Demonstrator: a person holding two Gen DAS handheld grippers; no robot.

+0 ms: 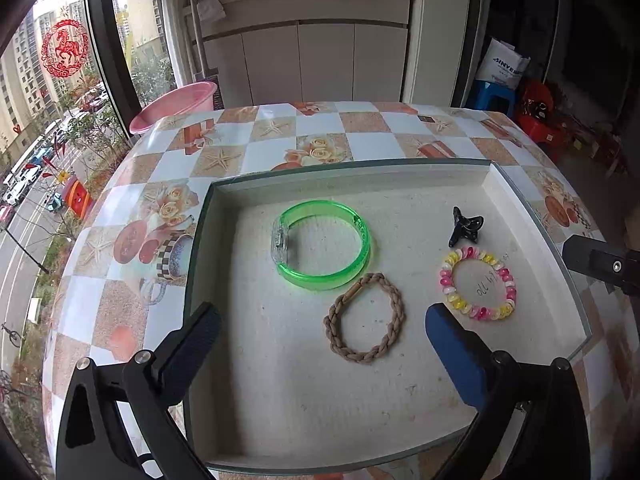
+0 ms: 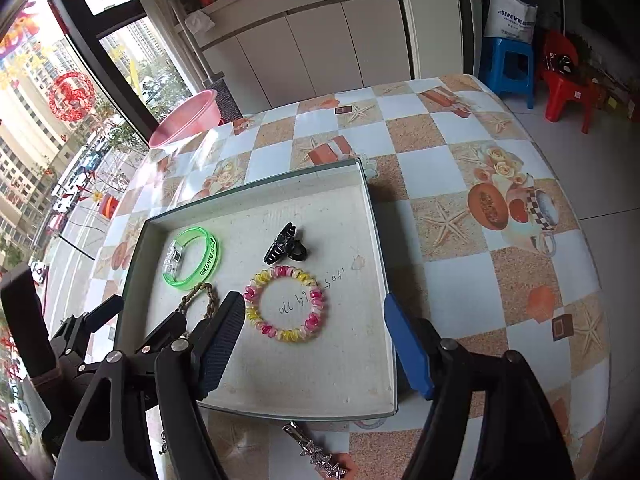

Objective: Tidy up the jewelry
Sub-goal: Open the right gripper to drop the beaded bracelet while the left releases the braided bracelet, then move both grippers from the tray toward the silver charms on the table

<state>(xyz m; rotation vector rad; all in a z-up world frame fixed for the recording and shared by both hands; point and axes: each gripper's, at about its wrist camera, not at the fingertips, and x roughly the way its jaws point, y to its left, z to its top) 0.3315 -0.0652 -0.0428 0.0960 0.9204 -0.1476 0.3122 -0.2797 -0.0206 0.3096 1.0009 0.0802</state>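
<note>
Four pieces lie in the shallow white tray point(image 1: 532, 216): a translucent green bangle point(image 1: 322, 246) with a clear clasp toward the far left corner, a braided tan cord bracelet point(image 1: 365, 318) just nearer, touching the bangle, a black claw clip point(image 1: 464, 226) by the right wall, and a pink-and-yellow spiral coil tie point(image 1: 478, 284) in front of the clip. Tray floor is rough, with handwriting. I read my left gripper point(image 1: 320, 344) jaws wide apart, empty, above the cord. Right gripper point(image 2: 314, 332) jaws also apart, nothing between the pads, straddling the coil. Only the right wrist view shows a star-studded metal hair clip point(image 2: 320, 454) on the tablecloth point(image 2: 472, 268) outside the tray's near edge.
</note>
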